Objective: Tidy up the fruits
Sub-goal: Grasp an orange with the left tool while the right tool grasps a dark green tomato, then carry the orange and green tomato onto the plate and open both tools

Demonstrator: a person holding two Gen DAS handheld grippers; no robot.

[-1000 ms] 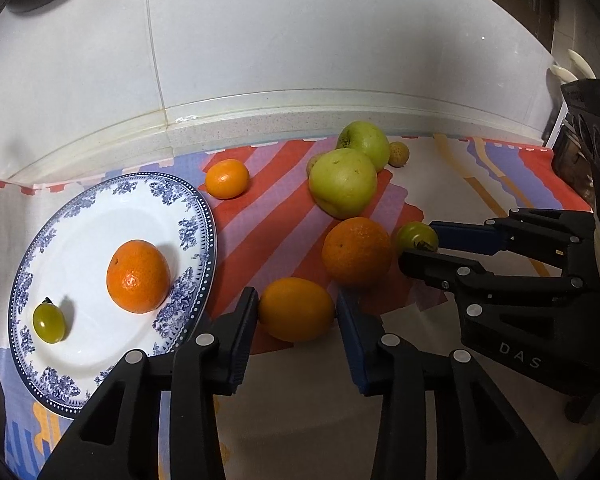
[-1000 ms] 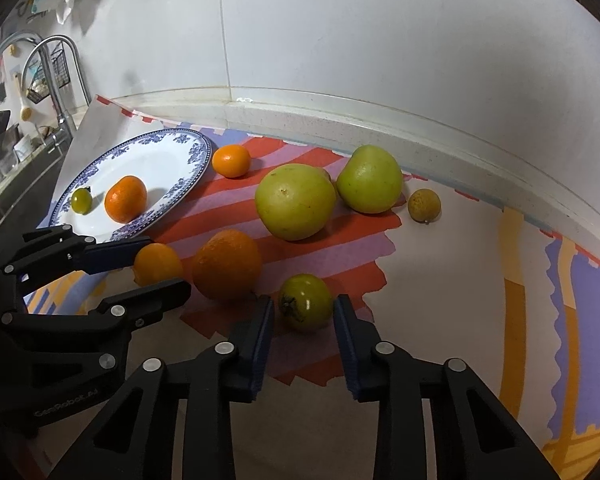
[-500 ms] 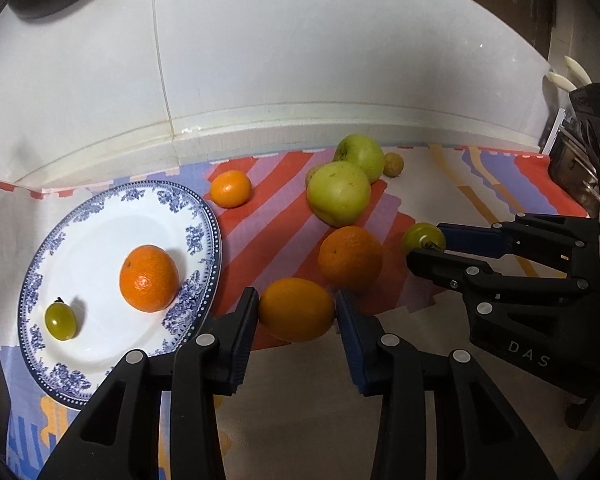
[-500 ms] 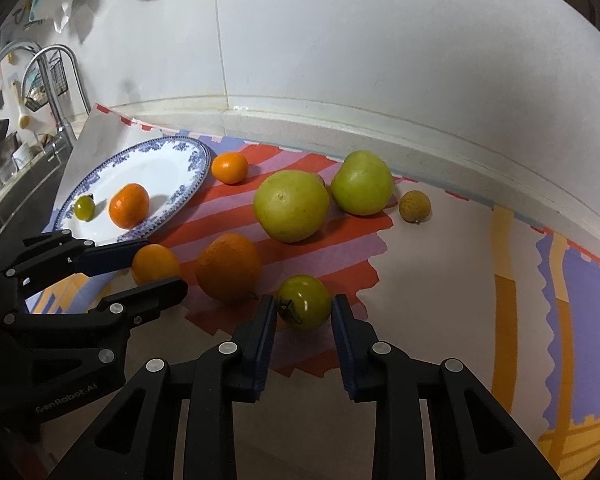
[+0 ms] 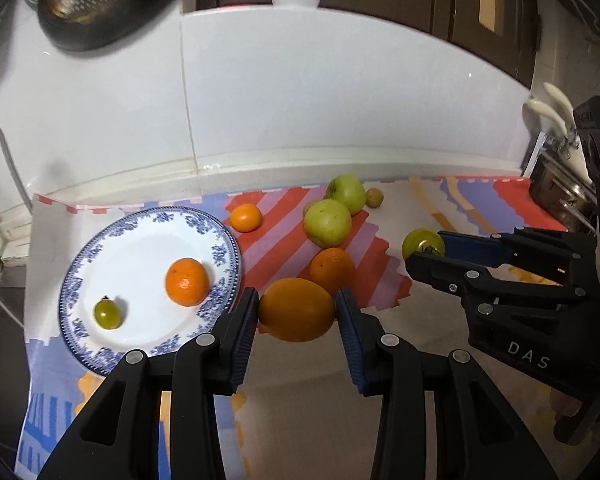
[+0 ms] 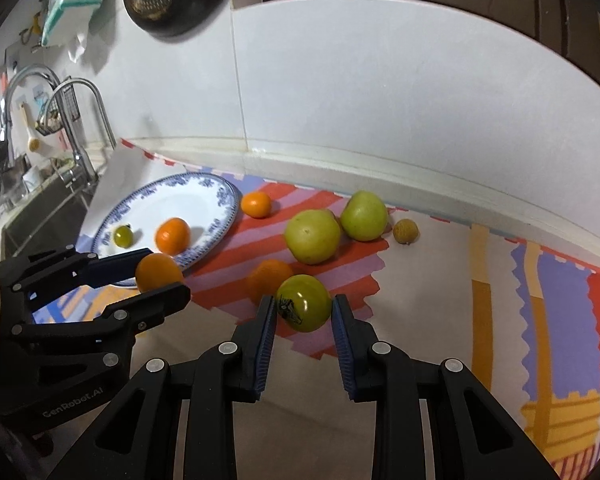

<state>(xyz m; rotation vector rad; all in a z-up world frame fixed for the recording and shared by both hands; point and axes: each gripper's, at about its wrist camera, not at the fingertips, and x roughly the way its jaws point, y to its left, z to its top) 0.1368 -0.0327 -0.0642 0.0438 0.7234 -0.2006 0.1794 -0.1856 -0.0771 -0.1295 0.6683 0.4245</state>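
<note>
The left gripper (image 5: 296, 308) has its jaws clenched on an orange (image 5: 296, 310). The right gripper (image 6: 304, 308) grips a green tomato (image 6: 305, 302) above the bench (image 6: 300, 380).

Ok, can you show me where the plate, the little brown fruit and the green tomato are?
Plate (image 5: 140, 248), left wrist view, bare white middle.
Little brown fruit (image 6: 405, 231), right wrist view, its front.
Green tomato (image 6: 306, 307), right wrist view, its front skin.

Your left gripper (image 5: 297, 309) squeezing a yellow-orange fruit (image 5: 296, 309), your right gripper (image 5: 427, 245) pinching a green tomato (image 5: 419, 241), plate (image 5: 140, 236) near the mat's left edge
</note>
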